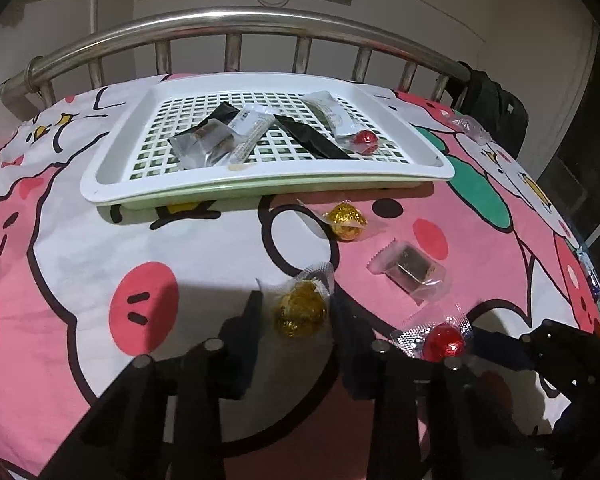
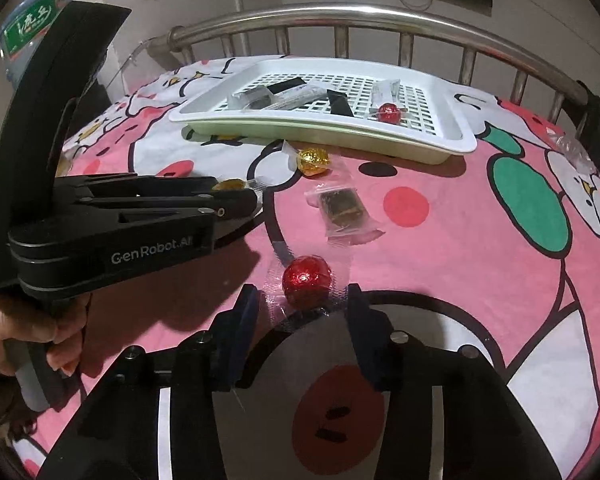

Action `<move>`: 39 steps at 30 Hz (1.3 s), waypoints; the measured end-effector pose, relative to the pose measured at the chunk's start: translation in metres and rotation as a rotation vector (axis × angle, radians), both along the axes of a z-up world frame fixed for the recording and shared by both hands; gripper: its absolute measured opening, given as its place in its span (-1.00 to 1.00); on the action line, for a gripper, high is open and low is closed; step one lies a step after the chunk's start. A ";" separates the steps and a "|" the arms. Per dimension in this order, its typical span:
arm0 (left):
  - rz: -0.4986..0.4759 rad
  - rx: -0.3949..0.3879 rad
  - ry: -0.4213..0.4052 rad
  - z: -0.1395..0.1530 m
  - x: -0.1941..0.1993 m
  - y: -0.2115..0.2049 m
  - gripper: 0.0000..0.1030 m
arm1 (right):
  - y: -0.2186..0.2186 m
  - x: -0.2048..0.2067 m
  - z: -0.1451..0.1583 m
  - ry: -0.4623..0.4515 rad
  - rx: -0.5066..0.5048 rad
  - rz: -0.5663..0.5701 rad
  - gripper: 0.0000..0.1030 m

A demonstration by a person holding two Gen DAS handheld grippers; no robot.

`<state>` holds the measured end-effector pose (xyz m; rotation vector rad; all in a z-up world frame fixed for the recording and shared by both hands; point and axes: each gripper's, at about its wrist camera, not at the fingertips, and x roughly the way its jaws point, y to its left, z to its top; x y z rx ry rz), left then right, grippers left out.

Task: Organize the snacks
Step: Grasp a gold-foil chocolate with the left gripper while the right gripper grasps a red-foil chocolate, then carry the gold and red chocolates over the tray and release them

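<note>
On the pink cartoon bedsheet, my left gripper (image 1: 298, 300) is shut on a gold foil candy (image 1: 300, 314), with its fingers on either side of the ball. The right wrist view shows that left gripper (image 2: 244, 196) from the side, the gold candy (image 2: 230, 184) at its tip. My right gripper (image 2: 302, 292) straddles a red foil candy (image 2: 306, 284). Its fingers touch the clear wrapper ends, but narrow gaps remain beside the ball. A white grid tray (image 1: 108, 176) at the back holds several wrapped snacks and another red candy (image 1: 365, 142).
A second gold candy (image 1: 346, 222) and a clear-wrapped brown cake (image 1: 414, 274) lie on the sheet before the tray. A clear wrapper (image 1: 470, 126) sits at the far right. A steel bed rail (image 1: 220, 20) runs behind. A hand (image 2: 4, 344) holds the left gripper's handle.
</note>
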<state>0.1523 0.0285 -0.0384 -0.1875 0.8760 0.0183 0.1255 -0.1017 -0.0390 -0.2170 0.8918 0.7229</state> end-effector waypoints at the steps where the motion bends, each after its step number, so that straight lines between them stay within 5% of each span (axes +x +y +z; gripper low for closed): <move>1: 0.000 -0.004 -0.001 0.000 -0.001 0.001 -0.41 | 0.000 0.000 0.000 0.005 0.008 0.002 -0.27; 7: -0.014 -0.008 -0.006 0.000 -0.010 -0.002 -0.46 | -0.002 0.002 0.001 0.031 0.049 0.012 -0.59; 39: -0.010 -0.067 -0.178 0.040 -0.082 0.006 -0.47 | -0.041 -0.014 0.042 -0.043 0.244 -0.043 -0.59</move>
